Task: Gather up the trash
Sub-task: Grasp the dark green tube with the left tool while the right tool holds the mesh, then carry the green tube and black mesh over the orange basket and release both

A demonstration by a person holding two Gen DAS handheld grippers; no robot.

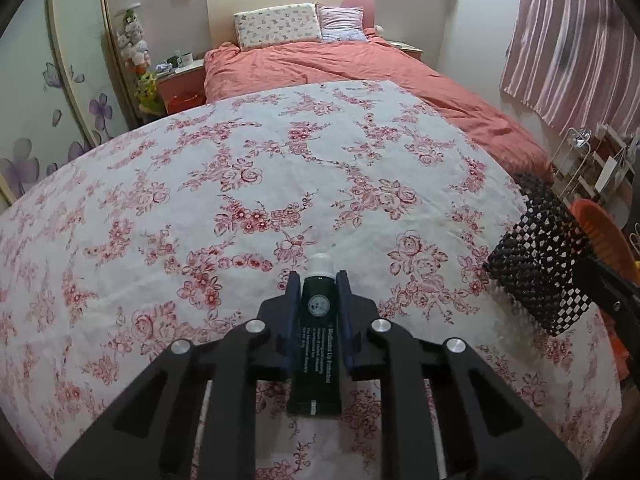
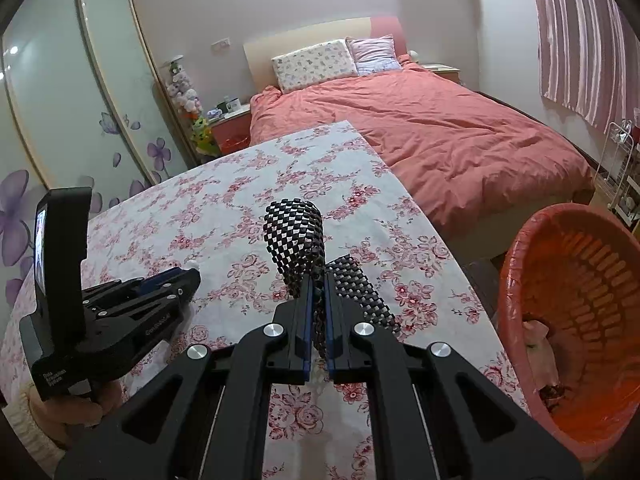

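Note:
My left gripper (image 1: 319,280) is shut on a dark green tube (image 1: 318,344) with a white cap, held just above the floral tablecloth (image 1: 240,184). My right gripper (image 2: 317,280) is shut on a black mesh mat (image 2: 296,236), folded and lifted over the table's right side. The mesh mat also shows at the right in the left wrist view (image 1: 540,264). The left gripper shows at the left in the right wrist view (image 2: 188,276). An orange trash basket (image 2: 580,320) with some trash inside stands on the floor right of the table.
A bed with a coral duvet (image 2: 440,128) lies beyond the table. A wardrobe with purple flowers (image 2: 80,100) is at the left. A nightstand (image 2: 230,124) with cups and a wire rack (image 2: 620,172) stand by the walls.

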